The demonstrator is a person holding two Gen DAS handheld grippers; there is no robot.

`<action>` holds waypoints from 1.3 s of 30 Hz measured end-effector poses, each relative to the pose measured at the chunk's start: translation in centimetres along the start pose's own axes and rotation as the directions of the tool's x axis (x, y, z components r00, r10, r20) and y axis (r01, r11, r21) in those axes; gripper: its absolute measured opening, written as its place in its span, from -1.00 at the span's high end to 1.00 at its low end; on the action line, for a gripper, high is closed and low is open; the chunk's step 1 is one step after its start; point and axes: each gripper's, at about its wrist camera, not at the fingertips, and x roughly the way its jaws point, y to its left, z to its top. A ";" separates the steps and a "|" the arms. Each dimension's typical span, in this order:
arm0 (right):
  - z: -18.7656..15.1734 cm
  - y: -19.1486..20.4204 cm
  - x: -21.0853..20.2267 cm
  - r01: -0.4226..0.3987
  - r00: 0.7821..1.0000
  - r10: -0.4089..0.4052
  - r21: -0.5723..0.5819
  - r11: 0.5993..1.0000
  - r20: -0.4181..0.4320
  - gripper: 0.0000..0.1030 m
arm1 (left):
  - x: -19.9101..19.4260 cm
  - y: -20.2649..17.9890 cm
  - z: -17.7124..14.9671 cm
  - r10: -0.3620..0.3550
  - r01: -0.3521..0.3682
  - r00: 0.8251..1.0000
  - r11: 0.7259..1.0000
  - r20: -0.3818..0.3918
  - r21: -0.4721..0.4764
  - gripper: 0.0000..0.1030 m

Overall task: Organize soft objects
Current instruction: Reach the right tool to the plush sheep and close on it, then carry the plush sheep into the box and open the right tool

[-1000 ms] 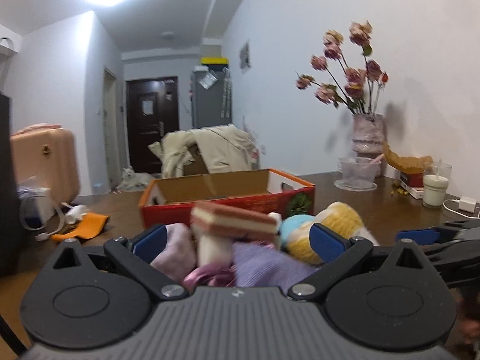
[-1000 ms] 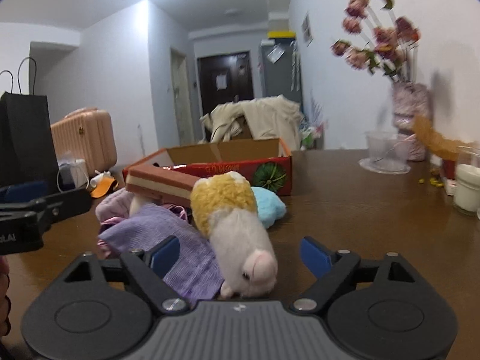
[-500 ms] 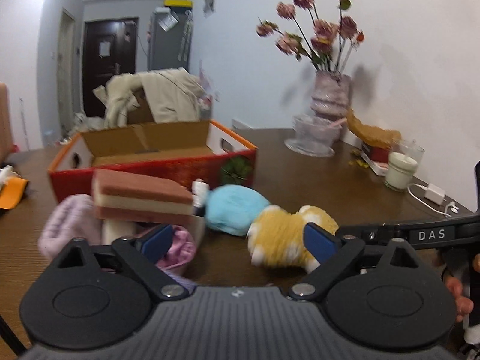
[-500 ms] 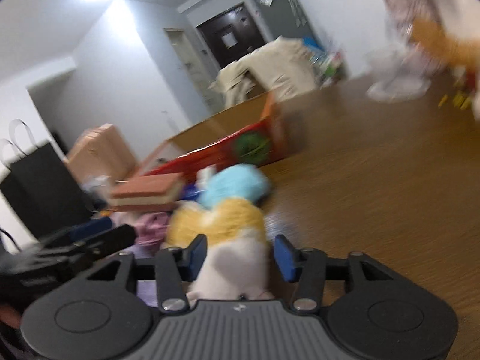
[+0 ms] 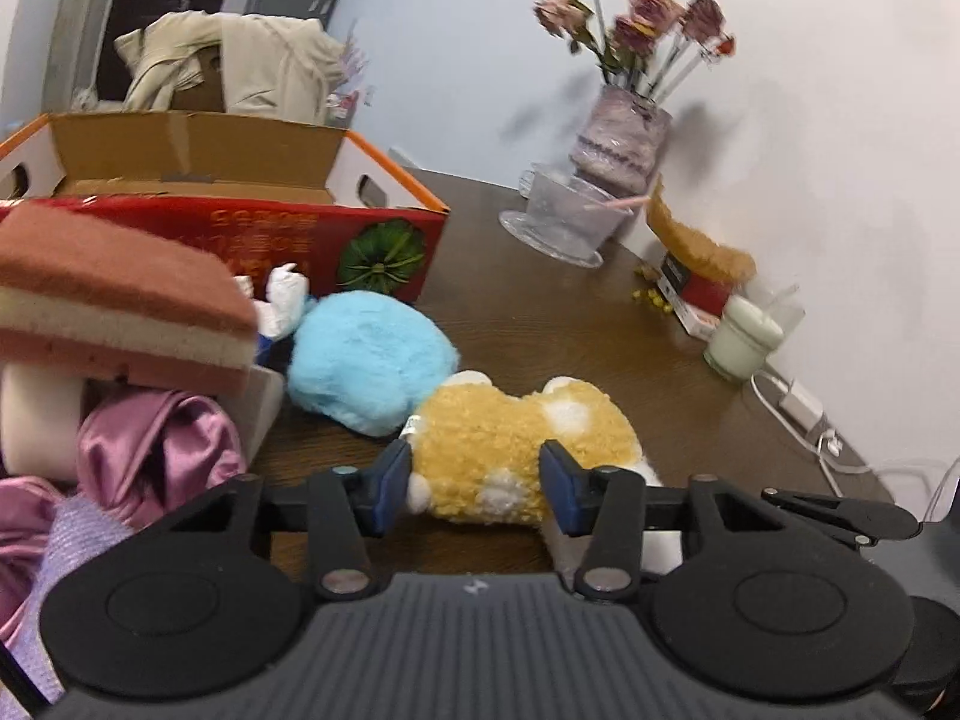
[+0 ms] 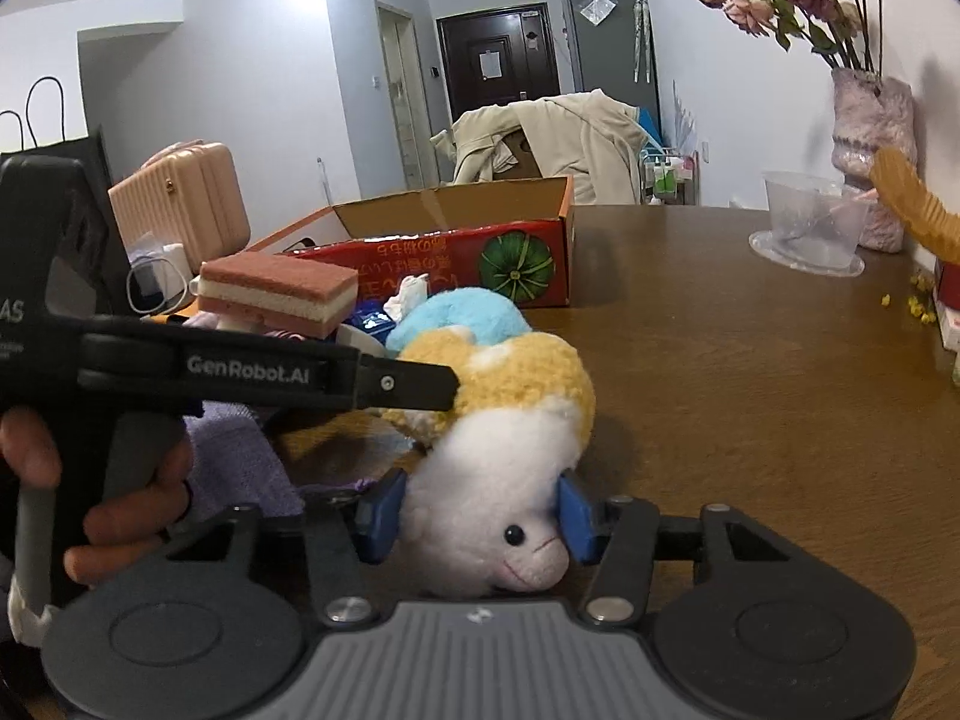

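Observation:
A yellow and white plush dog [image 5: 510, 438] [image 6: 498, 420] lies on the brown table. My left gripper [image 5: 477, 483] is shut on its yellow rear end. My right gripper [image 6: 474, 513] is shut on its white head. A blue plush toy [image 5: 366, 360] [image 6: 462, 315] lies just behind it. A pink and white sponge [image 5: 114, 306] [image 6: 276, 294] sits on top of a pile of pink satin cloth [image 5: 156, 444] and purple cloth [image 6: 234, 462] to the left.
An open red cardboard box [image 5: 252, 228] [image 6: 456, 252] stands behind the toys. A vase of dried flowers [image 5: 624, 138], a clear bowl [image 6: 810, 222], a glass of milk [image 5: 744, 336] and a white charger cable [image 5: 804, 414] stand along the right wall.
Both grippers have closed in on the plush dog: the left moved right and shut on its rear, the right settled low and shut on its head.

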 end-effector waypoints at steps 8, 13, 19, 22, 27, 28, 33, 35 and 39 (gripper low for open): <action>1.8 6.0 -1.8 -0.058 0.995 0.064 -0.078 0.995 0.076 0.04 | -7.6 2.9 0.7 0.007 -0.008 0.995 1.000 0.102 0.007 0.10; 2.4 11.0 -2.9 -0.046 0.991 0.053 -0.055 0.997 0.125 0.04 | -12.5 4.7 2.2 -0.017 0.009 0.992 0.998 0.126 0.066 0.13; 2.6 14.9 -4.2 -0.044 0.976 0.044 -0.003 0.999 0.215 0.04 | -16.5 5.3 4.8 -0.037 0.017 0.993 0.983 0.109 0.181 0.13; 3.7 15.7 -5.0 -0.042 0.967 0.039 0.006 0.999 0.251 0.04 | -17.9 5.0 6.3 -0.049 0.019 0.989 0.980 0.143 0.198 0.14; 8.9 14.8 -6.1 -0.050 0.952 0.060 -0.040 0.998 0.300 0.04 | -18.6 4.0 10.8 -0.066 0.023 0.975 0.981 0.214 0.195 0.13; 10.5 14.2 -5.8 -0.056 0.953 0.070 -0.056 0.997 0.296 0.04 | -18.3 3.8 11.9 -0.064 0.021 0.973 0.981 0.223 0.193 0.13; 18.7 10.0 -3.0 -0.099 0.968 0.121 -0.106 0.989 0.220 0.04 | -14.4 4.0 19.1 -0.028 0.004 0.978 0.993 0.207 0.119 0.14; 21.9 7.9 -0.8 -0.126 0.975 0.141 -0.100 0.987 0.171 0.04 | -11.9 4.2 21.5 0.001 -0.029 0.979 0.991 0.205 0.132 0.12; 26.3 3.5 5.7 -0.162 0.983 0.169 -0.090 0.983 0.075 0.04 | -5.4 6.3 24.4 0.060 -0.080 0.978 0.992 0.200 0.095 0.12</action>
